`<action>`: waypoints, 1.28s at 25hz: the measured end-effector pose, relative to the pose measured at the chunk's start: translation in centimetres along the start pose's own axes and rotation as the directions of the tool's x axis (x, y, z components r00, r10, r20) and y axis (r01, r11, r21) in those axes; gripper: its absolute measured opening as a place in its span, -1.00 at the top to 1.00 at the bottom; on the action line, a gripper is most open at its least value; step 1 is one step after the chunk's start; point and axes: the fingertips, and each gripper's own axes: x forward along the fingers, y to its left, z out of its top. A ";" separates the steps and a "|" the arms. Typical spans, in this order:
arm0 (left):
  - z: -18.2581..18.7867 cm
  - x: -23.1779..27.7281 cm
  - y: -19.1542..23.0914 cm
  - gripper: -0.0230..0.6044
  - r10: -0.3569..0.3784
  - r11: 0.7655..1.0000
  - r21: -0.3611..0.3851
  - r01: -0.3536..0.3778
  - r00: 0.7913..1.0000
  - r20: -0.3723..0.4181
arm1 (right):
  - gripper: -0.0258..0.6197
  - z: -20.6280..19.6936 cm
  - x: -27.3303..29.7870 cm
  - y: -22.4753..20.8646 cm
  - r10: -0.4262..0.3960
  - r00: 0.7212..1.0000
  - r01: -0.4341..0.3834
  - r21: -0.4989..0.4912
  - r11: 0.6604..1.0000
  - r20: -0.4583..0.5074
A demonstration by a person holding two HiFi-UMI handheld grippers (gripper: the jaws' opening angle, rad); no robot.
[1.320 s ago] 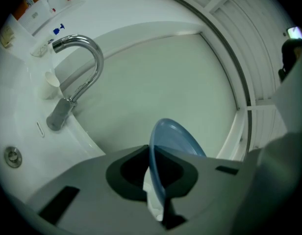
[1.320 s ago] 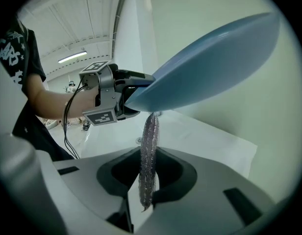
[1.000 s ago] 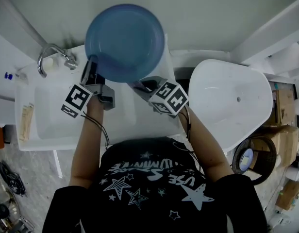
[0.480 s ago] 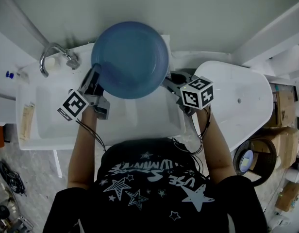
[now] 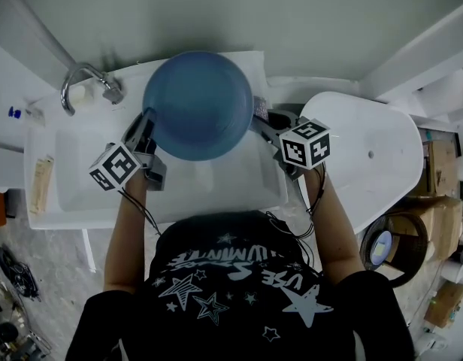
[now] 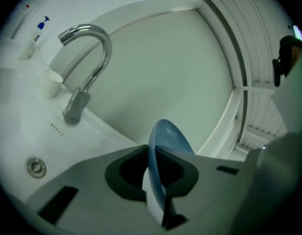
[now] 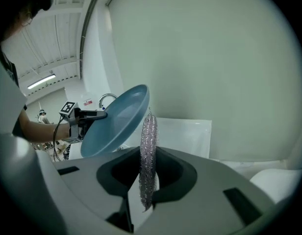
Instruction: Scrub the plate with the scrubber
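Left tongs (image 6: 153, 177) clamped on rim of blue plate (image 5: 198, 104), plate held tilted above the sink (image 5: 74, 171). Right tongs (image 7: 147, 180) pinching silver mesh scrubber (image 7: 148, 141), just beside plate's right edge; contact unclear.

Head view: I look steeply down on the sink (image 5: 81, 156); gripper views ride close behind jaws, all sharing the plate (image 5: 198, 104).

We wear a black tee (image 5: 239, 299) w/ white & pale-blue stars and white lettering on the front. Our left gripper (image 5: 146, 120) & right gripper (image 5: 260, 123) are grey, each w/ a b/w square-marker cube (image 5: 113, 166) at the back. Thin black cables (image 5: 145, 209) trail along both forearms.
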 end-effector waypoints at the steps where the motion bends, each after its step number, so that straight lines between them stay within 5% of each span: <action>1: -0.7 -0.1 0.6 0.84 0.020 1.000 -0.015 -0.020 1.000 -0.011 | 0.66 -0.4 0.0 -0.3 -0.018 1.000 0.018 0.000 1.000 -0.009; 13: -8.3 -0.2 5.5 0.83 0.175 0.973 -0.119 -0.200 0.965 -0.195 | 0.66 -1.7 -1.5 -3.8 -0.201 0.979 0.201 -0.020 0.979 -0.021; 32: -13.3 3.0 5.1 0.81 0.195 0.964 -0.104 -0.244 0.919 -0.344 | 0.66 -1.9 0.0 -1.0 -0.148 0.989 0.147 -0.034 0.989 -0.020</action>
